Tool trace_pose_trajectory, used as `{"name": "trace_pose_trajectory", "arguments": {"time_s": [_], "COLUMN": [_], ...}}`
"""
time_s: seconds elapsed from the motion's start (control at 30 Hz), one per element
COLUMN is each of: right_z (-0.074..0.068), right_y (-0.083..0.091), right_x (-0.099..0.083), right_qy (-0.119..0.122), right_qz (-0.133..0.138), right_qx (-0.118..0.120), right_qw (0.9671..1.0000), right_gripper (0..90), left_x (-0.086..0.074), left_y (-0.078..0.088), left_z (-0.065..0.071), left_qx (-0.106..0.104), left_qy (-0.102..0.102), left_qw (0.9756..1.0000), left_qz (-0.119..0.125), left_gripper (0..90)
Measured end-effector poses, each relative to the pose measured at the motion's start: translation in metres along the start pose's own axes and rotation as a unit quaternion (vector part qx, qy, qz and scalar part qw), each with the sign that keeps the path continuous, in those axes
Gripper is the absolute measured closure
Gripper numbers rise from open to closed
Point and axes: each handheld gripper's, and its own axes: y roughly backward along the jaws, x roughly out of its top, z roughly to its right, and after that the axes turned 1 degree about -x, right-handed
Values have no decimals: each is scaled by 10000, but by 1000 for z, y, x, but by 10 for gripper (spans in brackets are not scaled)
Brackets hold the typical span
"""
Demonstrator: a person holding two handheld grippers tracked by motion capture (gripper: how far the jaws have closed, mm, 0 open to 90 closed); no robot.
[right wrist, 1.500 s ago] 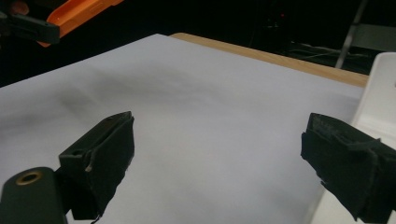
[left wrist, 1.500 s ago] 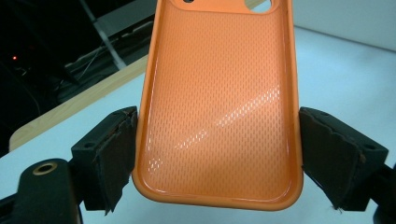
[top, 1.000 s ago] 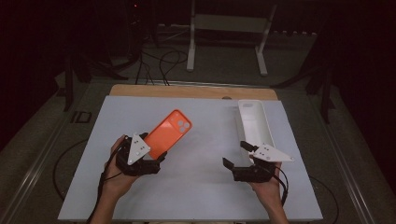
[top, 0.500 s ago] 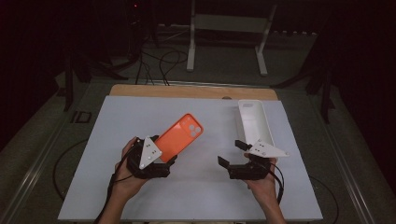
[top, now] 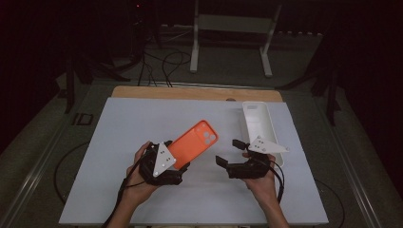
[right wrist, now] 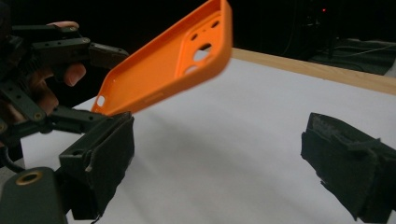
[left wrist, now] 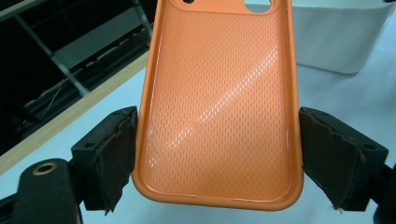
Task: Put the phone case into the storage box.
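We see the left gripper point(top: 177, 159) clamped across the width of an orange phone case point(top: 195, 142), its two black pads point(left wrist: 114, 154) pressing the case's long edges near the bottom end, so the jaws stand wide but are closed on it. In the left gripper view the case point(left wrist: 217, 102) shows its dimpled inner face toward us, with the camera cutouts at the far end. In the right gripper view the case point(right wrist: 173, 65) is lifted clear of the white table point(right wrist: 243, 140) and tilted, its cutout end raised and pointing away from the left hand point(right wrist: 56, 79). The right gripper point(top: 227, 152) hangs just beside it above the table, jaws spread wide with nothing between them. The only container we see is a long white tray point(top: 259, 124) on the right part of the table point(top: 119, 137), just behind the right hand point(top: 260, 183); its far end holds a flat white thing with faint marks, too pale for us to tell apart from the tray itself. In the left gripper view the tray's white wall point(left wrist: 336, 37) stands beyond the case, apart from it.
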Motion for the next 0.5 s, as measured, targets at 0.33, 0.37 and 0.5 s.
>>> {"name": "trace_pose_trajectory", "arguments": {"time_s": [0.33,0.37,0.5], "right_z": [-5,-5,-7], "right_y": [-9,-10,-13], "right_x": [6,7,8], "right_qy": [-99,-97,-124], "right_qz": [-36,-49,-90], "right_qx": [196,226,296], "right_qw": [9998,9997,9994], "right_gripper": [95,95,96], "left_x": [6,7,9], "left_y": [-7,-7,-8], "left_z": [12,13,17], "left_qx": [-145,-171,-211], "left_qy": [-105,-129,-180], "left_qw": [9998,9998,9996], "left_qz": [60,55,75], "left_gripper": [166,166,166]}}
